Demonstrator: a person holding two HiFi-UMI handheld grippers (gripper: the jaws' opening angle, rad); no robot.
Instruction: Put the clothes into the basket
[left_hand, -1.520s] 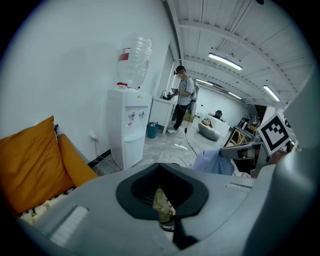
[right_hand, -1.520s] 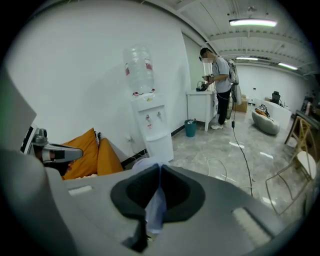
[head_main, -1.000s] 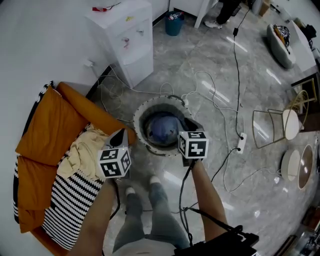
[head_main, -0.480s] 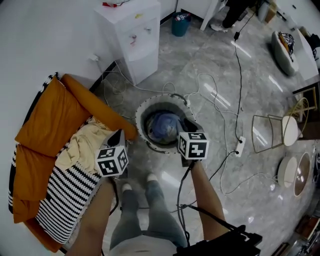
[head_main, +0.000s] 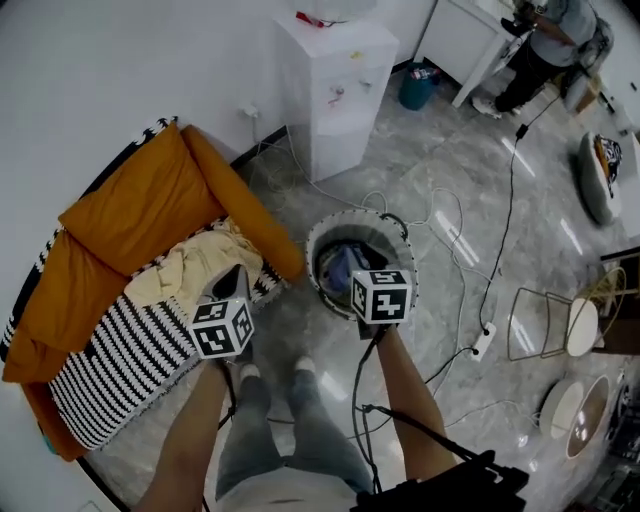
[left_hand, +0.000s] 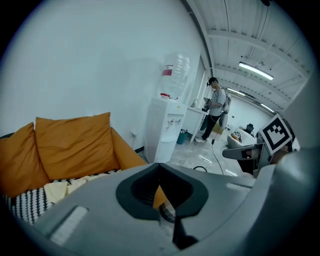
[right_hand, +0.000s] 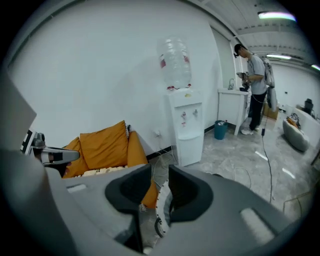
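We look steeply down at a living-room floor, partway through moving clothes from a sofa into a basket. The round basket (head_main: 316, 250) stands on the grey floor at the centre of the frame, with blue clothes (head_main: 343, 268) already lying inside it. A cream garment (head_main: 195, 265) is crumpled on the sofa at centre left, between the orange cushions (head_main: 140, 205) and a black-and-white striped cover (head_main: 120, 360). It seems to be the piece left to fetch. The left tool (left_hand: 159, 170) hangs near the sofa's front edge, close to that garment, with its jaws drawn together on nothing. The right tool (right_hand: 160, 170) hangs at the near rim of the basket, its jaws partly apart and empty, with the basket rim showing through the gap. We judge the next move to be opening the left tool, reaching up and left onto the cream garment, pinching a fold, then swinging it right over the basket. The corner of the orange sofa arm sits just beside the basket and could snag a trailing cloth. White cables (head_main: 440, 215) loop across the floor behind the basket, running to a power strip (head_main: 483, 341) at right. A water dispenser (head_main: 335, 85) stands against the wall at top centre. Another person (head_main: 550, 45) stands in the upper right corner, well apart.
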